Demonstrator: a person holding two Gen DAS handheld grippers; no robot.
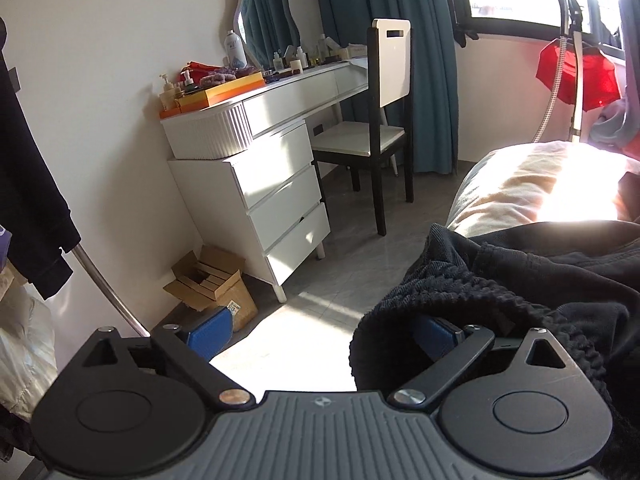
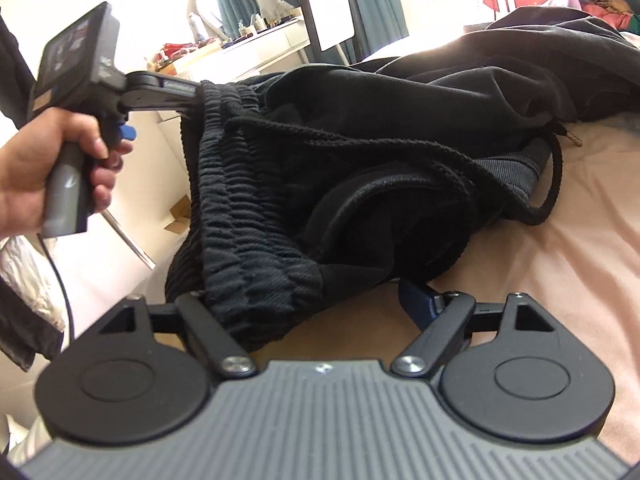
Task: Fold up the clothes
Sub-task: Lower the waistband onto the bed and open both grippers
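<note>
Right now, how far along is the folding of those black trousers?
Hardly begun. Done: nothing looks folded; the trousers lie rumpled on the bed. In hand: both grippers, left and right, are open at the waistband, which drapes over one finger of each. Left: straightening the trousers and every fold.

Both wrist views sit close over the black trousers point(image 2: 360, 152), sharing the dresser point(image 1: 260, 152).

a home bedroom. a white dresser point(image 1: 280, 184) with a mirror point(image 1: 266, 20) and bottles stands by the wall, a chair point(image 1: 384, 120) tucked beside it. teal curtains point(image 1: 400, 40) hang at the window, and a bed point(image 2: 560, 260) has pink sheets.
</note>
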